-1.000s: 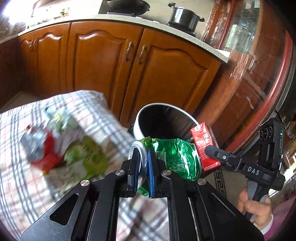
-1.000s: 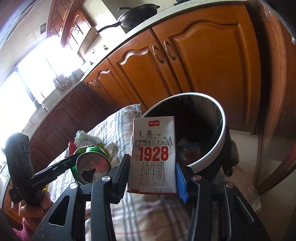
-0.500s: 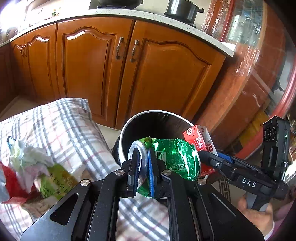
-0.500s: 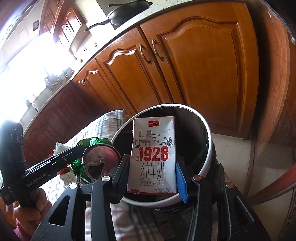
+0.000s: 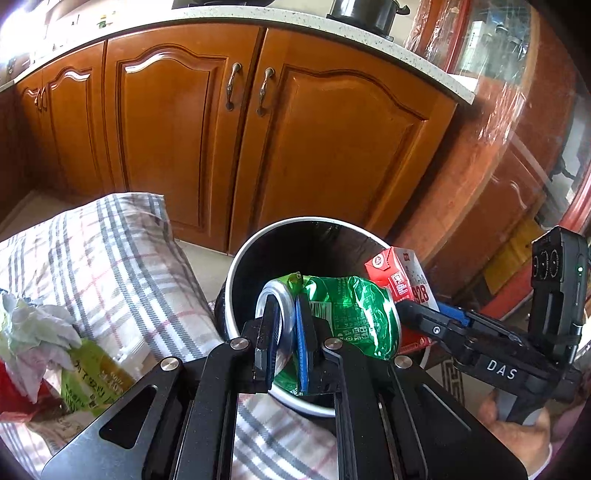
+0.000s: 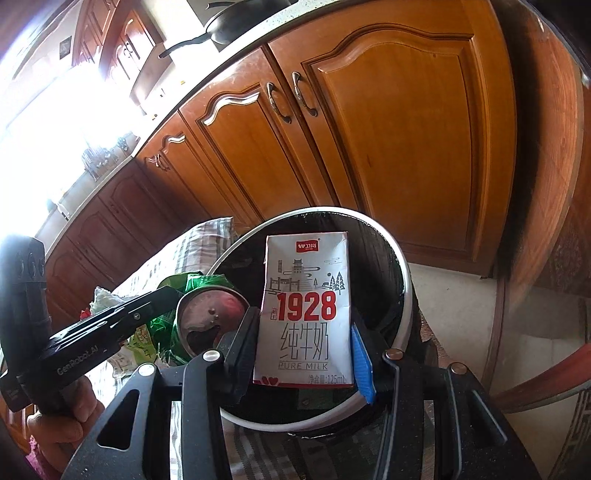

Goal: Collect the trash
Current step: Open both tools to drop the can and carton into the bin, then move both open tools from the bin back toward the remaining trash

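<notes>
Brown wooden cupboard doors [image 5: 173,140] with curly metal handles [image 5: 232,90] stand under a speckled worktop [image 5: 369,35]. A shiny pot [image 5: 364,13] sits near the worktop's front edge. A black frying pan [image 6: 236,24] sits on the worktop too. A checked cloth [image 5: 122,266] covers a table, one corner pointing at the cupboards.

- crushed can [image 5: 343,317]: thin metal, glossy green print, bare silver end
- milk carton [image 6: 306,314]: smooth coated paperboard, slight sheen
- trash bin [image 5: 236,280]: white glossy rim, shiny black liner inside
- tablecloth [image 5: 110,258] at 9 o'clock: plaid woven cloth, matt
- cabinet doors [image 5: 332,147] at 12 o'clock: lacquered wood, glossy; metal handles
- left gripper [image 5: 284,345]: matt black body
</notes>
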The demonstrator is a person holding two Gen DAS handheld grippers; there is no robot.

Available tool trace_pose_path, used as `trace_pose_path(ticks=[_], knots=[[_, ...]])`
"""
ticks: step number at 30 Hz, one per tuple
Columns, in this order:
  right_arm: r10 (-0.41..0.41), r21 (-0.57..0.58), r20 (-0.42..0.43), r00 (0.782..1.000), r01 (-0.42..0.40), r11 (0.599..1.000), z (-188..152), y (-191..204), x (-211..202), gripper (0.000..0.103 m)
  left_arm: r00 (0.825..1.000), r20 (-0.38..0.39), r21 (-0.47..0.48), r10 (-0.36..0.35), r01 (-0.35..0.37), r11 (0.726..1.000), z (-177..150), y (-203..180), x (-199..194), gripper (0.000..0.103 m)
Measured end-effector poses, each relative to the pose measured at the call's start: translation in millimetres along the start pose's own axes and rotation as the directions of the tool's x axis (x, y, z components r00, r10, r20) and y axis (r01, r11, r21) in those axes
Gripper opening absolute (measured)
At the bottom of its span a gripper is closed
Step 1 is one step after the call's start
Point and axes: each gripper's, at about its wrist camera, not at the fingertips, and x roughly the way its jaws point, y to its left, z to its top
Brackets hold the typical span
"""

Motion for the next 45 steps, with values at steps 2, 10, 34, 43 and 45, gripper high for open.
trace_pose_path(ticks=[2, 10, 34, 43, 45], knots=[[0.001, -0.001, -0.002, 1.0, -0.001, 1.0, 1, 0, 1, 0.046, 1.0, -0.002, -0.006, 0.0, 0.0, 1.0, 1, 0, 2, 0.008], [-0.004, -0.003, -0.013, 1.0, 0.004, 1.0, 3, -2, 6, 0.046, 1.0, -0.014, -0.011, -0.002, 0.002, 1.0, 3, 0, 9, 0.008], [0.069, -0.069, 0.013, 0.998, -0.068, 0.995, -31, 59, -16, 0.061, 0.991, 0.059, -0.105, 0.117, -0.11, 0.988, -27, 74, -62, 0.048], [0.132, -0.128, -0.043, 0.99, -0.137, 0.982, -51, 108, -7, 0.058, 0.986, 0.053, -0.209, 0.156, -0.141, 0.968, -64, 122, -104, 0.048], [0.142, -0.135, -0.054, 0.988, -0.148, 0.98, -55, 118, -4, 0.058, 0.985, 0.055, -0.228, 0.163, -0.146, 0.963, -73, 130, -115, 0.048]])
